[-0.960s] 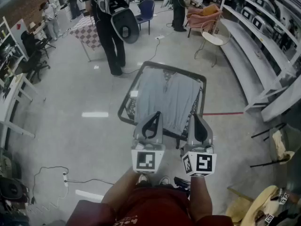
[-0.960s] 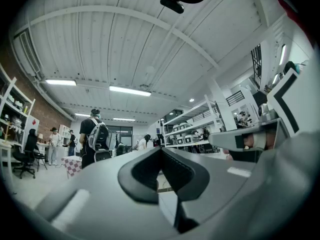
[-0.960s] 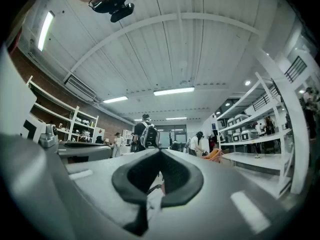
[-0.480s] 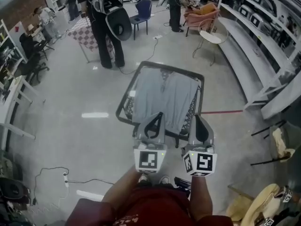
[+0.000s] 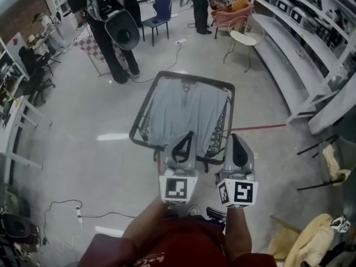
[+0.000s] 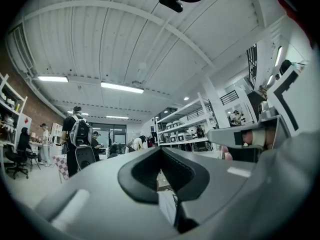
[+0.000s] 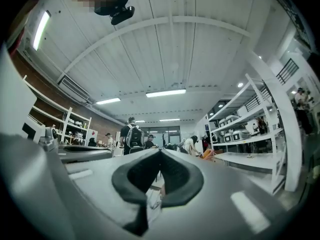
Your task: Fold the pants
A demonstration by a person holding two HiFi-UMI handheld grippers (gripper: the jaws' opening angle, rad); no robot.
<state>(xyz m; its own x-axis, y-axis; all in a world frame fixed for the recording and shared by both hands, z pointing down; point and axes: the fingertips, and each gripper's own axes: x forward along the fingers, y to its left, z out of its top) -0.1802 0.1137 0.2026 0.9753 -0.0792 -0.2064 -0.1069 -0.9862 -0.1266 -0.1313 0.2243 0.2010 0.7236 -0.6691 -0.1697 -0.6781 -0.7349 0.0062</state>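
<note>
Light grey pants (image 5: pixel 188 111) lie spread flat on a small dark-framed table (image 5: pixel 196 78) in the middle of the head view. My left gripper (image 5: pixel 186 134) is held up over the table's near edge, shut, with nothing between its fingers. Beside it on the right, my right gripper (image 5: pixel 234 136) is likewise shut and empty. Neither touches the pants. In the left gripper view the left gripper (image 6: pixel 161 149) points out level into the room, and in the right gripper view the right gripper (image 7: pixel 161 151) does the same; the pants hardly show in either.
A person with a backpack (image 5: pixel 108 13) stands beyond the table at the left. A blue chair (image 5: pixel 158 13) and a round white chair (image 5: pixel 245 38) stand farther back. Long white shelves (image 5: pixel 311 54) run along the right. A cable (image 5: pixel 61 210) lies on the floor at the near left.
The whole view has drifted: the table and pants sit slightly higher and more to the left, and the person with the backpack has moved left. Both grippers stay shut and side by side.
</note>
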